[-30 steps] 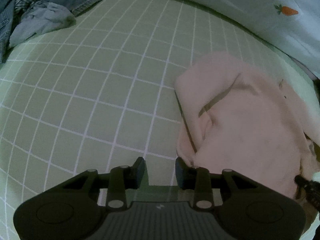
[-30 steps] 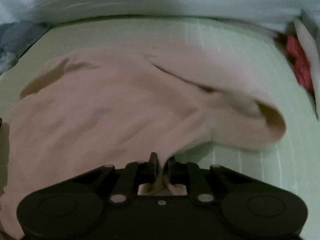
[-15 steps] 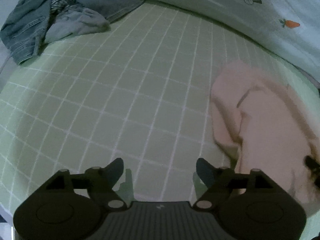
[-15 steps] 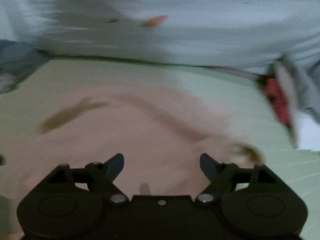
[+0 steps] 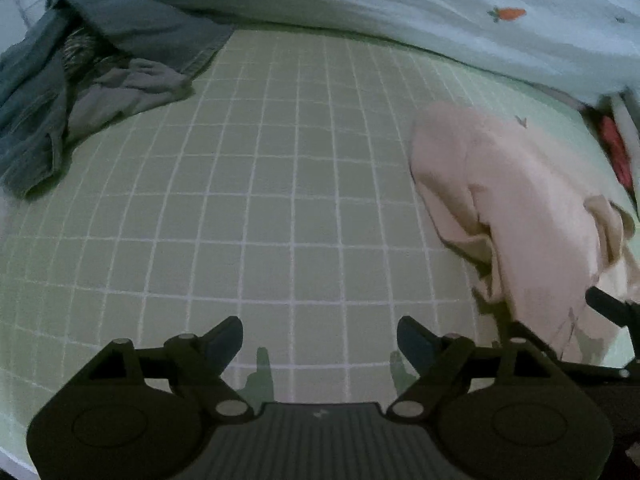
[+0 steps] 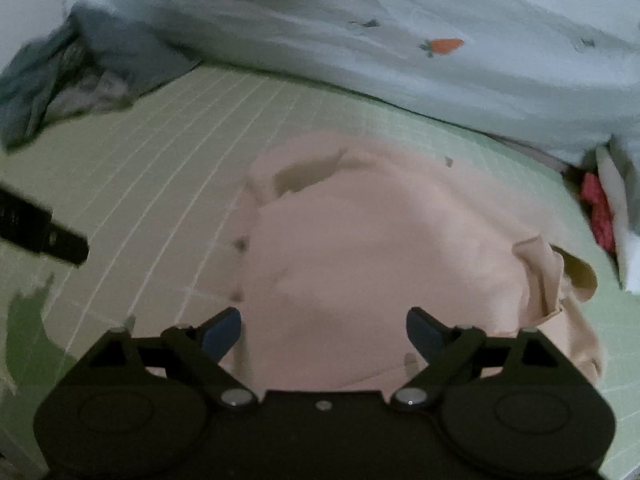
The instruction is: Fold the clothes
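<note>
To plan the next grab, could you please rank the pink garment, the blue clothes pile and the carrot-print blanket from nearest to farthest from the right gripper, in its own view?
1. Pink garment: just ahead of the open right gripper.
2. Blue clothes pile: far left.
3. Carrot-print blanket: across the back; its order with the pile is too close to call.

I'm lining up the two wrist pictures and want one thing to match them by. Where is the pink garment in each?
Left wrist view: the pink garment lies at the right side, on the green checked sheet.
Right wrist view: it fills the centre, just beyond the open right tool.
Shared landmark: the orange carrot print on the pale bedding behind.
</note>
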Motion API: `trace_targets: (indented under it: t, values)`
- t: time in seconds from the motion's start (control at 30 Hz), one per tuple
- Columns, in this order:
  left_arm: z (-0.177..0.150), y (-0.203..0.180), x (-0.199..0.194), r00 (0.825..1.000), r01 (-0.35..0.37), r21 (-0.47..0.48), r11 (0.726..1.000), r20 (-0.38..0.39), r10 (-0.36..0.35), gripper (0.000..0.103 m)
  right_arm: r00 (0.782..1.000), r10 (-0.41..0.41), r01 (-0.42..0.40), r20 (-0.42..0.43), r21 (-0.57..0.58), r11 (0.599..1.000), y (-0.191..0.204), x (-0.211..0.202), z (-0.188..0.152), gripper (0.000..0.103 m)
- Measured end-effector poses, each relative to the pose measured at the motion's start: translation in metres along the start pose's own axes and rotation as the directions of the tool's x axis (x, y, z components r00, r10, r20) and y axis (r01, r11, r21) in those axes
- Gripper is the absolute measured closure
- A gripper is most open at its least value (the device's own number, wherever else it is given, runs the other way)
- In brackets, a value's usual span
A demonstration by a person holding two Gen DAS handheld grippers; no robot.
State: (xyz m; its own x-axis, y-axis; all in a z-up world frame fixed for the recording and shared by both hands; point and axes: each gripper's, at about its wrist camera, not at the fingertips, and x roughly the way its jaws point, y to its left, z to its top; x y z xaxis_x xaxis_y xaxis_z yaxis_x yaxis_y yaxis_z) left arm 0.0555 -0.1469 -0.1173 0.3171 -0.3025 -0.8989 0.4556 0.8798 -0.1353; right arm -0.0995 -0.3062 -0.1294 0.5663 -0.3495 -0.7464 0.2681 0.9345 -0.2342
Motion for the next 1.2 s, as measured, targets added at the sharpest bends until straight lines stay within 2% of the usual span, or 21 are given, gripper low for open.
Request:
trace_targets:
  t: [0.1,0.2,0.23,0.27,0.3,0.33,0.37,0.57,0.73,0.83,0.93,1.2]
  values:
    - [0.0,0.002,0.0,1.0,0.021,0.024,0.999,-0.002,-0.021,0.018,0.997,-0.055,0.054,-0.046,-0.012,0.998,0.012,0.005,-0.005,0.018]
    - [-0.001,0.003,-0.001,0.999,0.042,0.049,0.998,-0.005,-0.042,0.018,0.99,-0.101,0.104,-0.096,0.032,0.994,0.008,0.01,-0.007,0.033]
    - [-0.001,0.004,-0.001,0.999,0.049,0.057,0.997,-0.006,-0.049,0.018,0.989,-0.101,0.107,-0.105,0.057,0.993,0.003,0.01,-0.007,0.042]
    - [-0.001,0.004,-0.001,0.998,0.056,0.065,0.996,-0.007,-0.056,0.018,0.99,-0.096,0.105,-0.104,0.077,0.992,0.0,0.009,-0.008,0.058]
    - [-0.001,0.005,-0.001,0.998,0.063,0.073,0.995,-0.008,-0.062,0.018,0.992,-0.087,0.095,-0.086,0.089,0.992,-0.004,0.006,-0.009,0.069]
    - [-0.001,0.005,-0.001,0.998,0.07,0.081,0.994,-0.009,-0.069,0.018,0.995,-0.08,0.086,-0.064,0.092,0.992,-0.008,0.003,-0.009,0.089]
    - [-0.002,0.006,-0.001,0.997,0.077,0.089,0.993,-0.01,-0.076,0.018,0.996,-0.085,0.088,-0.038,0.094,0.992,-0.012,0.0,-0.009,0.099]
    - [0.0,-0.024,-0.004,0.994,0.109,0.109,0.988,0.019,-0.111,0.018,0.981,-0.141,0.12,0.131,0.159,0.98,-0.063,-0.027,0.014,0.1]
    - [0.001,-0.069,0.003,0.99,0.137,0.098,0.986,0.022,-0.14,0.018,0.955,-0.201,0.154,0.218,0.215,0.964,-0.141,-0.032,0.038,0.1]
    - [0.0,-0.102,0.017,0.989,0.144,0.091,0.985,0.006,-0.145,0.018,0.96,-0.201,0.15,0.197,0.248,0.957,-0.189,-0.016,0.038,0.1]
    - [-0.003,-0.131,0.035,0.991,0.137,0.062,0.989,-0.019,-0.136,0.018,0.975,-0.145,0.101,0.167,0.248,0.964,-0.217,0.002,0.032,0.1]
    - [-0.001,-0.167,0.069,0.998,0.06,-0.058,0.997,-0.025,-0.062,0.022,0.992,-0.028,0.01,0.125,0.138,0.99,-0.238,0.032,0.006,0.099]
